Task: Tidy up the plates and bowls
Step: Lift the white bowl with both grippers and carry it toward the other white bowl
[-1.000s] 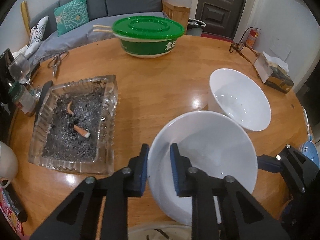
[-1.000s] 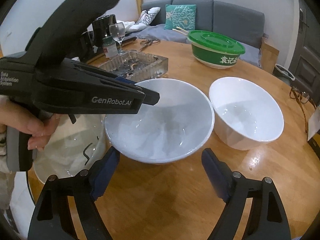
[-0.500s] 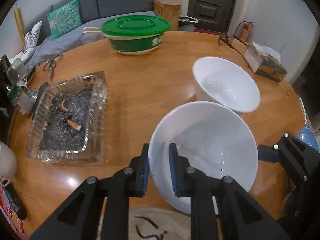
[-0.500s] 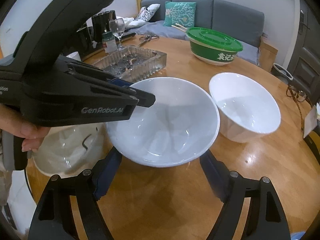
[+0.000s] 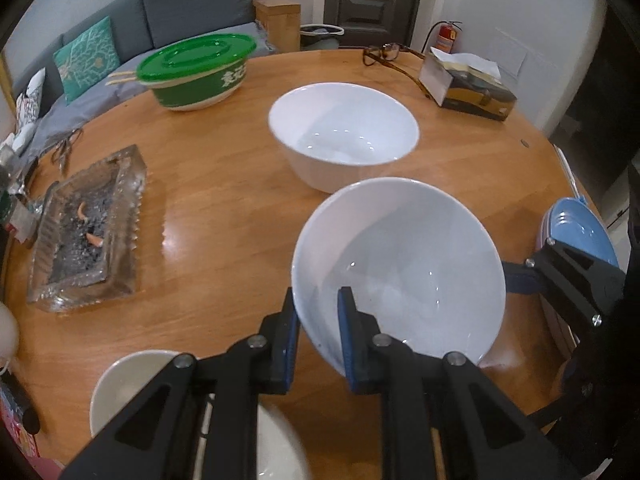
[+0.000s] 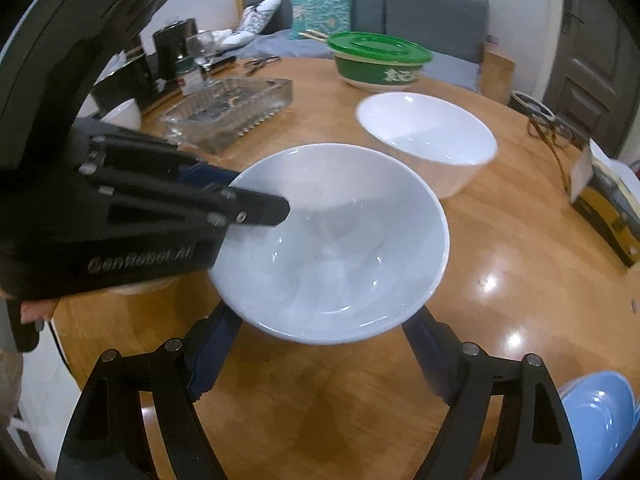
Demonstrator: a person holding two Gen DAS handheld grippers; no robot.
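My left gripper is shut on the near rim of a white bowl and holds it tilted above the round wooden table. The same bowl fills the right wrist view, with the left gripper clamped on its left rim. My right gripper is open, its fingers spread either side of the bowl's underside. A second white bowl stands on the table just beyond; it also shows in the right wrist view. Blue plates lie at the right edge.
A glass ashtray sits at the left. A green lidded bowl stands at the back. A tissue box and glasses are at the back right. A cream bowl sits at the near edge. A wine glass stands far left.
The left gripper has carried the held bowl to the right and forward, closer to the second bowl, and tilted it more. The right gripper stays open beneath it.
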